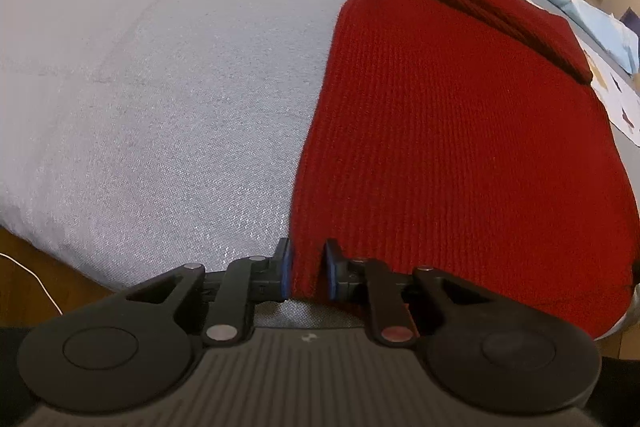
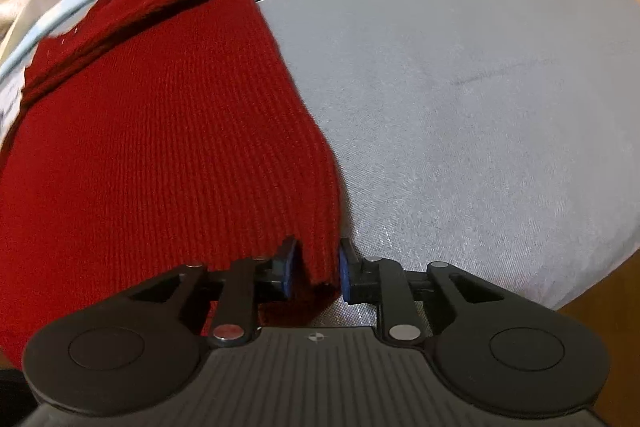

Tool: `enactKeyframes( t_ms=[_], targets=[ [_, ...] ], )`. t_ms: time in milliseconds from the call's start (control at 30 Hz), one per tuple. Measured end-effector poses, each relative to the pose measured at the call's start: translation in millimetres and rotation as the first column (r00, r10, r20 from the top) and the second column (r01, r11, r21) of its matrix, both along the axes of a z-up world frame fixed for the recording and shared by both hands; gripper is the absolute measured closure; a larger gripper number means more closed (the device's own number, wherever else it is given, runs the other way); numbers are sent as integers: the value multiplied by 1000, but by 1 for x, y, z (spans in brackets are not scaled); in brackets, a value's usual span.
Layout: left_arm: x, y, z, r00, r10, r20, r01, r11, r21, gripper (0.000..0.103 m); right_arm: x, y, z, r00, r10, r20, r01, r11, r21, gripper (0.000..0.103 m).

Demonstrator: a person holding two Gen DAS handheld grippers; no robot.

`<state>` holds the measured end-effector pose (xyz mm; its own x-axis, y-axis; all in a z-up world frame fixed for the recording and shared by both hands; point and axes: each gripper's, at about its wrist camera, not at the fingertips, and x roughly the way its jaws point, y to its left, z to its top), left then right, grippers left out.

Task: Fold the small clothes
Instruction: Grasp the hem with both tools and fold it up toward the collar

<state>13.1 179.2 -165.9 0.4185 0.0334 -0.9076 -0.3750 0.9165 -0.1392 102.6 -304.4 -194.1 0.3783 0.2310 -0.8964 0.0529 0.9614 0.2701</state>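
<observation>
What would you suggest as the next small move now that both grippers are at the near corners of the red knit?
Probably lift both corners together and carry them toward the far edge. The left gripper and right gripper each pinch a near corner of the red knit garment, which lies flat on the grey surface.

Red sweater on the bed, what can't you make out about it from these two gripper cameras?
- Left wrist view: the red sweater's near right corner is hidden behind the left gripper.
- Right wrist view: the sweater's left side runs off the picture edge; its far end is blurred.
- Both views: the hem pinched in the right gripper and the left one is partly covered by the fingers.
</observation>
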Motion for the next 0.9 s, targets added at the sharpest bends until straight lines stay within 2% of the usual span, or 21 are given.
enactKeyframes(
  t_ms=[33,100,167,233,333,433,567,700,767,900],
  targets=[
    [0,1,0,1000,6,1,-6,1000,-3,86,0,1,0,1000,3,1,-3,1000,-3,79],
    [-1,2,3,1000,9,12,-9,1000,-4,90,2,1,0,1000,2,2,-2,1000,3,87],
    [-2,0,9,999,-5,32,5,1000,11,91,1,0,3,1000,-11,12,11,1000,18,91],
    [-5,-3,22,997,-25,67,24,1000,12,91,0,-4,10,999,-28,47,26,999,35,92],
    [-8,-3,51,987,-63,146,65,998,-8,92,-4,-10,38,986,-57,154,44,995,89,92],
    [-11,-5,85,971,-105,215,108,994,-4,93,-11,-13,74,960,-48,278,11,991,133,93],
    [-27,-6,132,936,-160,315,167,986,4,96,-22,-17,110,931,-54,361,-19,981,196,93],
    [-53,-6,173,903,-196,383,214,977,-4,97,-43,-31,140,901,-37,433,-63,974,216,94],
    [-75,-6,193,888,-206,412,236,971,-23,98,-54,-43,155,890,-51,454,-73,965,252,94],
    [-114,12,227,866,-160,474,266,950,-165,98,-91,-68,193,865,-70,498,-93,951,294,95]
  ],
)
